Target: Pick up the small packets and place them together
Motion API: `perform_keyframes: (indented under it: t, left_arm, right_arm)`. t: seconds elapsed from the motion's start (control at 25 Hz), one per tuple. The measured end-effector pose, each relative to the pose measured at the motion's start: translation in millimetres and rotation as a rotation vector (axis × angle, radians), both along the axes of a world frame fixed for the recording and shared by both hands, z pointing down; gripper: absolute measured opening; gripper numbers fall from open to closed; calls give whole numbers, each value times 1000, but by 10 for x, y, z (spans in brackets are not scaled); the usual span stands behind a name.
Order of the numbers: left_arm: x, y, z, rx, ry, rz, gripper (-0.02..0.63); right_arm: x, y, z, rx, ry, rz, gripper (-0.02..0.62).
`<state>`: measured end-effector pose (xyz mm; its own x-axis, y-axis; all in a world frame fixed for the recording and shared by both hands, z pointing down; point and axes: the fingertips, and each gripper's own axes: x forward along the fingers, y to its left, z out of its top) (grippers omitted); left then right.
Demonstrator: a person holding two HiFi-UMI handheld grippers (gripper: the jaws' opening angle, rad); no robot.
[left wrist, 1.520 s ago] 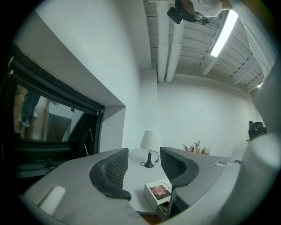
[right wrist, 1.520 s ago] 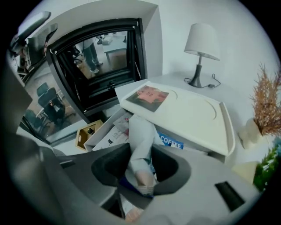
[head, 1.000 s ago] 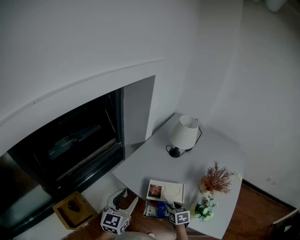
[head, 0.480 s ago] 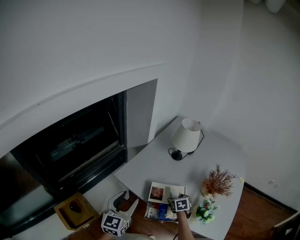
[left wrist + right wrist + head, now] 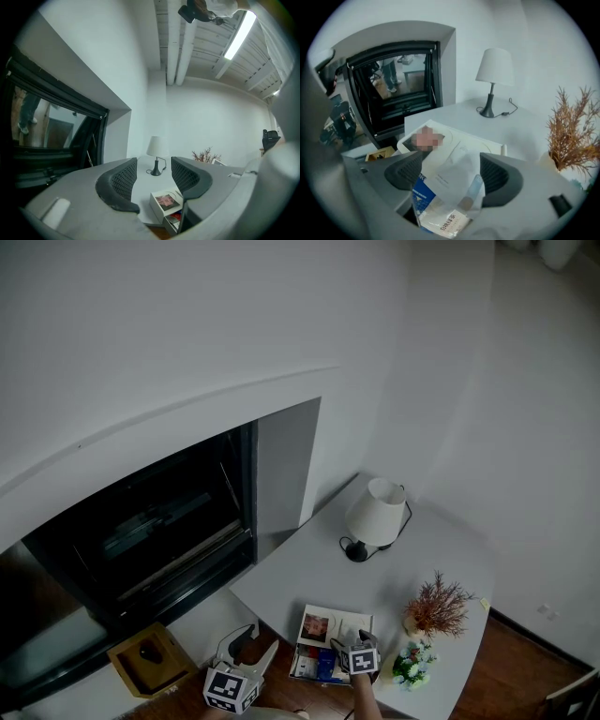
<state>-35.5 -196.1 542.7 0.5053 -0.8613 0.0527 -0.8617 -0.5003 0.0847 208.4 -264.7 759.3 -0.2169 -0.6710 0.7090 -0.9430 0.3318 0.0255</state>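
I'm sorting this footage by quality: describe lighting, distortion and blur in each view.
Head view: dim, flat grey light; the table sits small at the bottom edge. Left gripper view: heavy fisheye, black corners, ceiling tube light glaring. Right gripper view: same fisheye; packets by the right tongs are soft, the lamp sharper.

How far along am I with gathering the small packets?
Done: hard to say; a blue packet lies in the open drawer of the white box. In hand: the right gripper stands open around a white paper packet, not clamped. Left: gripping and placing it; the left gripper is open, empty.
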Motion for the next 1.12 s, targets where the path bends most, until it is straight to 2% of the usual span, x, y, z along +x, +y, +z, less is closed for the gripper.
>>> perform_keyframes:
  t: [0.08, 0.2, 0.28, 0.4, 0.48, 0.68, 0.72, 0.88, 1.12]
  left_arm:
    - [9, -7, -18, 7, 3, 6, 233]
    - [0, -21, -35, 16, 6, 12, 232]
    - [16, -30, -46, 21, 6, 18, 232]
    - [55, -30, -72, 32, 1, 32, 229]
    - [82, -34, -71, 34, -6, 42, 229]
    - [144, -47, -89, 50, -9, 63, 227]
    - [163, -42, -101, 55, -13, 69, 227]
    - [197, -42, -77, 48, -19, 72, 227]
    - [251, -11, -30, 35, -26, 83, 227]
  right_arm:
    - [-59, 9, -303, 137, -84, -10, 400]
    - [-199, 129, -1010, 379, -267, -17, 399]
    - [-242, 302, -1449, 525, -346, -12, 399]
    - [-233, 604, -1997, 748, -349, 11, 399]
    - [-243, 739, -2192, 828, -347, 17, 400]
    - [-309, 859, -2153, 788, -342, -33, 381]
    - [-278, 871, -2118, 775, -330, -34, 362]
    - [-166, 884, -2071, 740, -232, -31, 357]
    - [-224, 921, -2120, 742, -242, -40, 357]
